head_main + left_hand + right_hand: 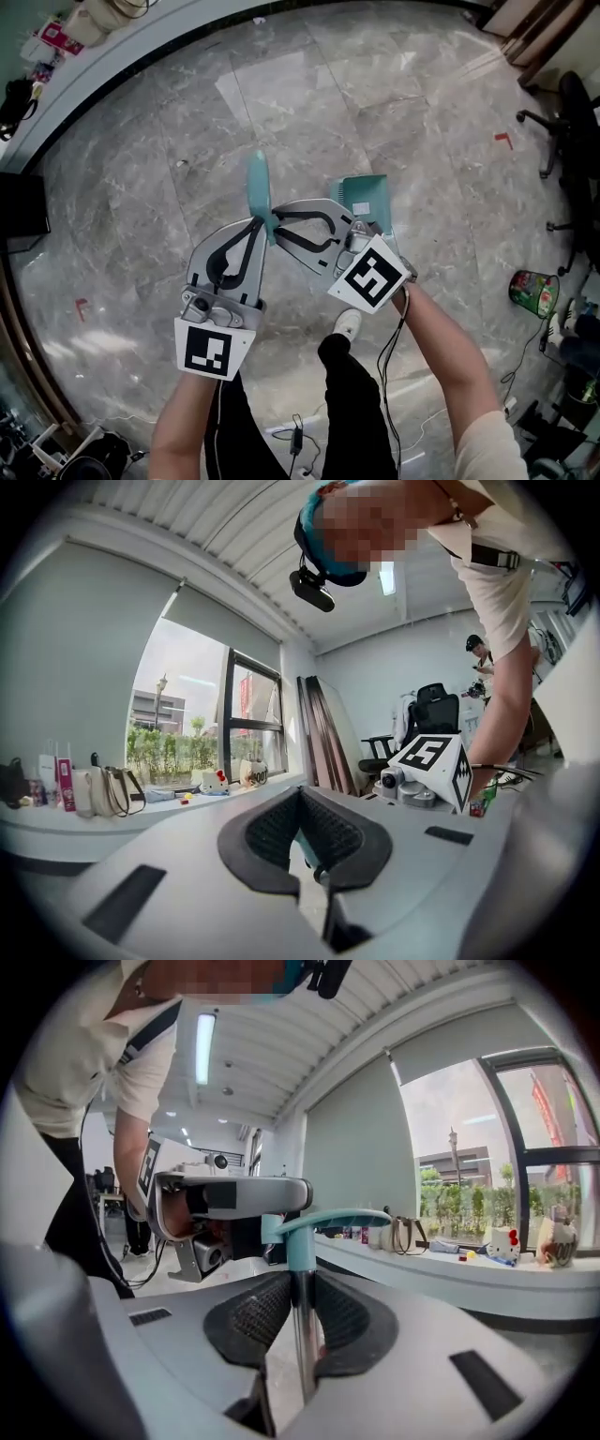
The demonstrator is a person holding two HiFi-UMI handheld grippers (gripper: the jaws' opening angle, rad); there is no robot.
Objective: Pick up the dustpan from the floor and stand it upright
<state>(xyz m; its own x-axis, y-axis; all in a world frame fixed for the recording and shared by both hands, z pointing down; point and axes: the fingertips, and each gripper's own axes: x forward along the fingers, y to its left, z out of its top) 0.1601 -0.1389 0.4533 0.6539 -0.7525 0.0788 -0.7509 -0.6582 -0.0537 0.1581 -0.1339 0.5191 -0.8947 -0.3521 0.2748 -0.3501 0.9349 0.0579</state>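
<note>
Teal dustpan (367, 195) in left tongs (262, 225), right tongs (281, 223), chair (574, 112) aside

Dustpan (367, 195) sits just behind right gripper (279, 228), its handle (258, 187) to the left, clamped between left gripper (264, 225) on its left and right gripper on its right; shoe (348, 324) nearer on floor (141, 187), ledge (112, 66) far left, chair (567, 122) far right.

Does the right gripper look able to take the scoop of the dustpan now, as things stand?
Probably not straight away. The right gripper is shut on the dustpan's metal pole, so it would have to let go first. The scoop itself is close beside it in the head view, with nothing between them.
</note>
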